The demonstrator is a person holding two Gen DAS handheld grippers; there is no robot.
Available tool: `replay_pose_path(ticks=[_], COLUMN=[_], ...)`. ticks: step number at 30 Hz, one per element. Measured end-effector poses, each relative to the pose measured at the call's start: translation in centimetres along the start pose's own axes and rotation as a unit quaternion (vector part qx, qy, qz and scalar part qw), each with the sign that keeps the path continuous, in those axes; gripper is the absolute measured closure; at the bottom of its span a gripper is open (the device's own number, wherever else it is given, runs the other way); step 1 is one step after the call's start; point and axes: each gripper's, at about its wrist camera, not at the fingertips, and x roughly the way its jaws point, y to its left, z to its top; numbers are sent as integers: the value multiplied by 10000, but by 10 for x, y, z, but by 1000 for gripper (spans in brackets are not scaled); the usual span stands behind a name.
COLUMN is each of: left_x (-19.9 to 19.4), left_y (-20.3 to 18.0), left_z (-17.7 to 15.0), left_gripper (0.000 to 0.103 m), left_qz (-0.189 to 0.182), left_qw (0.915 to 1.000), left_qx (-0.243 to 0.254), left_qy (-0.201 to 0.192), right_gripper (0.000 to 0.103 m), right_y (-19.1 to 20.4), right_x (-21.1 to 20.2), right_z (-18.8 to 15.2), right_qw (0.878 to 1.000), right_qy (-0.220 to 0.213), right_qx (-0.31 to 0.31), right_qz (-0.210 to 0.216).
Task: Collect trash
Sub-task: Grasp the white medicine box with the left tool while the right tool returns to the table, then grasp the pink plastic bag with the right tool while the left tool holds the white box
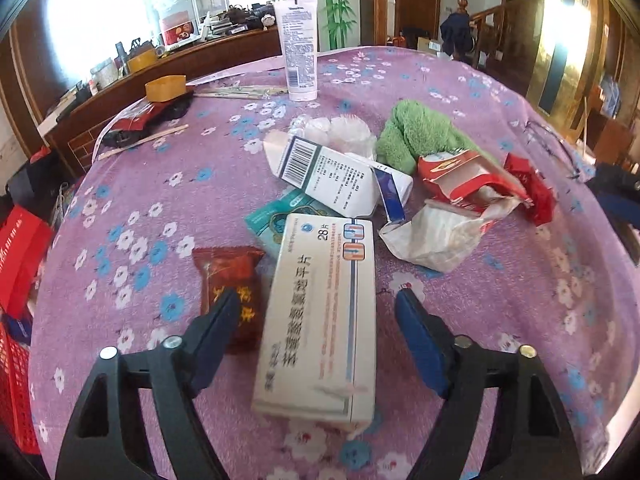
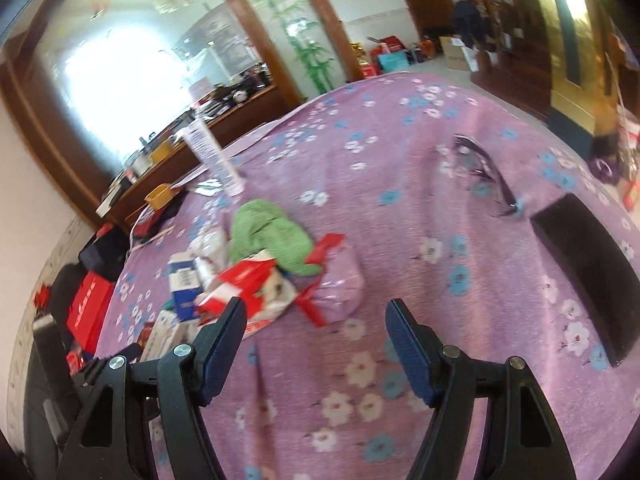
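Observation:
A pile of trash lies on the purple flowered tablecloth (image 1: 500,320). A long white medicine box (image 1: 320,312) rests flat on the cloth between the fingers of my left gripper (image 1: 316,306), which is open with gaps on both sides. Beside it are a brown snack packet (image 1: 224,280), a teal packet (image 1: 276,220), a barcode box (image 1: 328,176), a crumpled white wrapper (image 1: 432,240) and a torn red-and-white carton (image 1: 468,184). My right gripper (image 2: 316,312) is open over bare cloth, just right of the red-and-white carton (image 2: 248,280) and a clear bag (image 2: 340,284).
A green cloth (image 1: 420,136) lies behind the pile, with a white tube (image 1: 300,48) standing at the far edge. A yellow tape roll (image 1: 166,88) and wooden sticks (image 1: 140,142) sit far left. Glasses (image 2: 484,176) and a black flat object (image 2: 588,268) lie to the right.

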Motion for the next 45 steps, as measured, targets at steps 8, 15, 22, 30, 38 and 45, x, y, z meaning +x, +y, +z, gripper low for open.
replay_pose_path(ticks=[8, 15, 22, 30, 38, 45], left_x=[1, -39, -60, -60, -55, -53], left_y=[-2, 21, 59, 83, 86, 85], left_z=[-4, -37, -57, -60, -60, -57], left_gripper=[52, 52, 52, 52, 52, 52], left_qz=[-100, -399, -48, 20, 85, 164], left_qw=[9997, 9948, 9876, 9808, 9797, 9798], left_qx=[-20, -442, -1016, -1518, -1659, -1676], left_qy=[-234, -820, -1196, -1226, -1125, -1081], right_gripper=[27, 36, 65, 65, 65, 65], right_y=[-8, -7, 11, 104, 137, 137], right_x=[36, 75, 43, -1, 30, 42], right_z=[9, 5, -4, -49, -72, -73], right_qw=[9992, 9978, 9985, 9845, 9796, 9818], right_qy=[346, 560, -87, -1042, -512, -245], right_qx=[188, 96, -145, -1344, -1801, -1756], right_qz=[-64, -350, -515, 427, 729, 677])
